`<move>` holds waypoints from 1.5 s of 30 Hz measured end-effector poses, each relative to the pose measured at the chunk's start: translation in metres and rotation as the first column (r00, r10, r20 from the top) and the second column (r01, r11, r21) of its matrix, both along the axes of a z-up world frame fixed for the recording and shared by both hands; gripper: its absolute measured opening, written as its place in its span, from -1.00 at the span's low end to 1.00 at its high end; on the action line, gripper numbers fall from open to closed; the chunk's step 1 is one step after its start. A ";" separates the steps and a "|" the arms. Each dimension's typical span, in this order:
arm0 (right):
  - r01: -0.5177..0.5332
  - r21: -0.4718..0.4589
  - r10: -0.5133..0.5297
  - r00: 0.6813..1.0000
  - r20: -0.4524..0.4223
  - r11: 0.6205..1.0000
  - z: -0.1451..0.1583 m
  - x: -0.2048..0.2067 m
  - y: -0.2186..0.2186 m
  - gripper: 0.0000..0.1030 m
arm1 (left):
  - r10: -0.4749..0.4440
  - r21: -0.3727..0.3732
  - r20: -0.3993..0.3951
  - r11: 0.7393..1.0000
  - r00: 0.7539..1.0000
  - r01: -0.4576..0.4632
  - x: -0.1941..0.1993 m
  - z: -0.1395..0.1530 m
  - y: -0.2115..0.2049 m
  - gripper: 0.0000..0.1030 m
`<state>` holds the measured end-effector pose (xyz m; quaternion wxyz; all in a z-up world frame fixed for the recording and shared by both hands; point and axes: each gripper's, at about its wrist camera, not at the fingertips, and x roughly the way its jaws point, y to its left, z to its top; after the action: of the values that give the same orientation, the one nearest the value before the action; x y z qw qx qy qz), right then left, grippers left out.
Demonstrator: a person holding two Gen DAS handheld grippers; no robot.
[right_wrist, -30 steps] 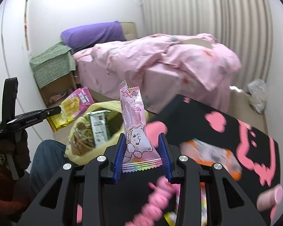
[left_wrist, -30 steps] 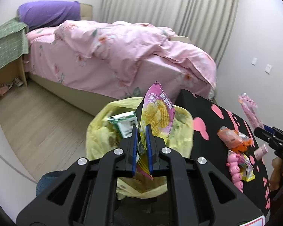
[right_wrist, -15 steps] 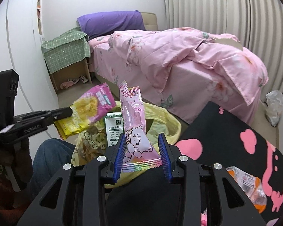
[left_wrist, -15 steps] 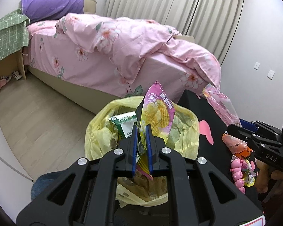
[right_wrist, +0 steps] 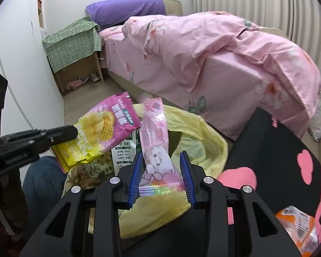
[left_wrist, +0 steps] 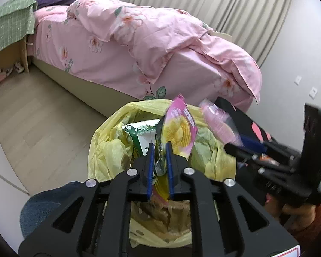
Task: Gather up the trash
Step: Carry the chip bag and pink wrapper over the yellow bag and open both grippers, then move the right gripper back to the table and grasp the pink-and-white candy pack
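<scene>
A yellow trash bag (left_wrist: 109,147) stands open below both grippers; it also shows in the right wrist view (right_wrist: 205,132). My left gripper (left_wrist: 159,147) is shut on a pink and yellow chip packet (left_wrist: 179,132) over the bag's mouth. That packet (right_wrist: 102,132) also shows in the right wrist view. My right gripper (right_wrist: 161,156) is shut on a long pink candy wrapper (right_wrist: 156,145) above the bag. That wrapper (left_wrist: 220,122) shows blurred in the left wrist view. A green and white carton (left_wrist: 143,135) lies inside the bag.
A black table with pink hearts (right_wrist: 278,150) is to the right, with an orange packet (right_wrist: 297,220) on it. A bed with a pink quilt (left_wrist: 156,42) stands behind the bag. A person's knee in jeans (right_wrist: 40,182) is at the left. A nightstand under a green cloth (right_wrist: 72,42) stands by the bed.
The right gripper has carried the pink wrapper left from over the table to above the bag. The left gripper has held the chip packet over the bag throughout.
</scene>
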<state>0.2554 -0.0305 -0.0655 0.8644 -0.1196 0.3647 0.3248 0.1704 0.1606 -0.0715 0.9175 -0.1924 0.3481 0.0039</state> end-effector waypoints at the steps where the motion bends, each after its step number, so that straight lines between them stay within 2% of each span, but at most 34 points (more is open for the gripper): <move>1: -0.006 -0.003 0.006 1.000 -0.001 1.000 -0.003 0.002 0.002 -0.25 | 0.011 -0.021 0.000 1.000 1.000 -0.011 0.002 -0.001 0.004 -0.40; 2: -0.013 -0.021 0.013 1.000 0.001 1.000 -0.007 0.003 0.005 -0.07 | 0.024 -0.035 0.002 0.999 1.000 -0.023 0.003 -0.001 0.007 -0.31; 5: -0.012 -0.034 0.013 1.000 0.015 0.999 -0.011 0.004 0.006 0.14 | 0.058 -0.047 0.017 0.997 0.998 -0.057 0.001 0.004 0.013 -0.20; 7: 0.004 -0.015 -0.004 1.000 0.009 1.000 -0.009 0.004 -0.001 0.15 | 0.071 -0.029 0.027 0.997 0.997 -0.070 -0.002 0.008 0.013 -0.06; 12: 0.074 0.046 -0.074 0.997 -0.003 0.996 0.005 -0.002 -0.035 0.23 | 0.065 -0.004 0.037 0.998 0.997 -0.065 -0.006 0.014 0.006 0.02; 19: 0.194 0.082 -0.200 0.977 0.072 0.977 0.035 -0.028 -0.113 0.25 | -0.011 0.021 0.057 1.000 0.998 0.010 -0.008 0.019 -0.021 0.15; 23: 0.304 0.094 -0.314 0.942 0.119 0.948 0.047 -0.050 -0.173 0.31 | -0.083 0.035 0.055 0.996 0.995 0.081 -0.003 0.019 -0.048 0.18; 25: 0.371 0.108 -0.383 0.914 0.134 0.922 0.048 -0.061 -0.207 0.33 | -0.117 0.058 0.052 0.992 0.992 0.113 0.000 0.019 -0.065 0.19; 26: 0.418 0.114 -0.430 0.893 0.129 0.901 0.047 -0.067 -0.229 0.33 | -0.138 0.067 0.048 0.989 0.989 0.135 0.002 0.019 -0.075 0.19; 29: 0.477 0.120 -0.488 0.868 0.093 0.871 0.041 -0.078 -0.265 0.34 | -0.206 0.069 0.034 0.977 0.978 0.203 0.008 0.019 -0.100 0.19; 31: 0.503 0.108 -0.511 0.857 0.067 0.857 0.033 -0.085 -0.284 0.34 | -0.260 0.072 0.031 0.964 0.965 0.257 0.011 0.020 -0.120 0.19; 34: 0.499 0.067 -0.503 0.863 0.052 0.864 0.018 -0.096 -0.302 0.34 | -0.354 0.081 0.029 0.933 0.935 0.350 0.014 0.023 -0.152 0.21; 37: 0.482 0.086 -0.485 0.874 0.019 0.872 0.002 -0.110 -0.316 0.34 | -0.457 0.099 0.031 0.886 0.889 0.452 0.014 0.028 -0.185 0.23; 39: 0.480 0.108 -0.481 0.877 -0.016 0.871 -0.008 -0.117 -0.325 0.34 | -0.526 0.103 0.026 0.847 0.850 0.521 0.015 0.031 -0.208 0.24; 41: 0.481 0.114 -0.478 0.877 -0.050 0.869 -0.016 -0.123 -0.331 0.34 | -0.567 0.098 0.018 0.820 0.823 0.563 0.016 0.032 -0.227 0.24; 45: 0.480 0.089 -0.478 0.877 -0.042 0.873 -0.023 -0.136 -0.330 0.34 | -0.598 0.113 0.000 0.796 0.801 0.594 0.015 0.030 -0.258 0.24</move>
<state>0.1194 -0.3606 -0.0885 0.9192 0.0196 0.3748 0.1192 0.1856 -0.0978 -0.0419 0.8871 -0.0236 0.3737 -0.2698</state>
